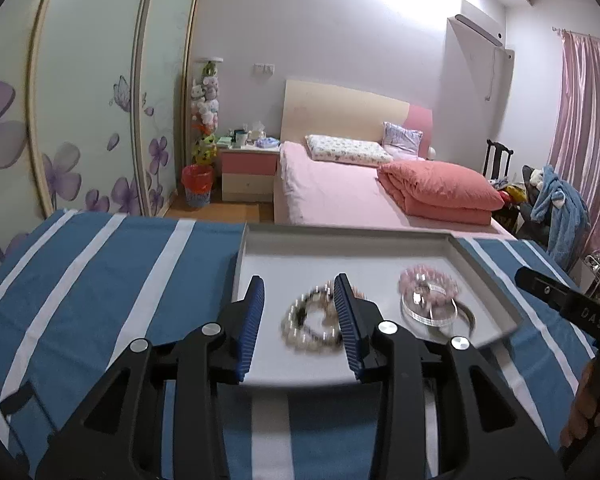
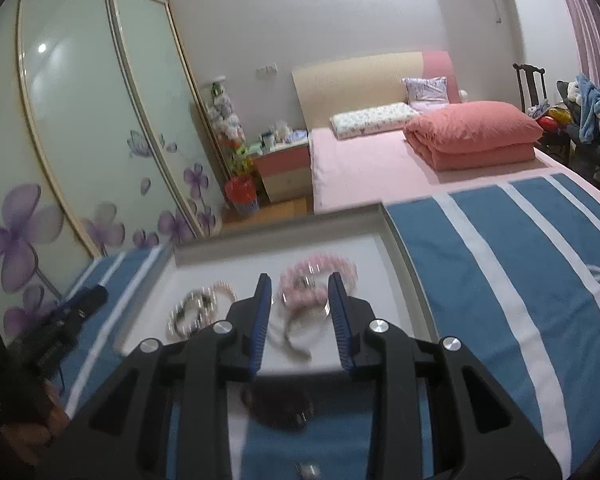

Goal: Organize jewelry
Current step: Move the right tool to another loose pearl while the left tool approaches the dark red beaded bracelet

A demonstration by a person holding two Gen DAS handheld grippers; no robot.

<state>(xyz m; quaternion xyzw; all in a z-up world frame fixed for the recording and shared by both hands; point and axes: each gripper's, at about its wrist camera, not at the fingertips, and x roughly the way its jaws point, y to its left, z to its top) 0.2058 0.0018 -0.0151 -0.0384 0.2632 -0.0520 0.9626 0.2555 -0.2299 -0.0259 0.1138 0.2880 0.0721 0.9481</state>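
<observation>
Since both tongs, left tongs and right tongs, hang spread and empty over the tray, I'd settle each one squarely over its own bracelet pile before pinching.

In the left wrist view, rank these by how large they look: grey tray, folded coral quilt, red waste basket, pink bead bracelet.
1. grey tray
2. folded coral quilt, farther away, so true size unsure
3. pink bead bracelet
4. red waste basket, similar to the bracelet, far off

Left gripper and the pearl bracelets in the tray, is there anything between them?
Nothing: in the left wrist view the left gripper is open, only bare tray floor before the pearl bracelets.
</observation>
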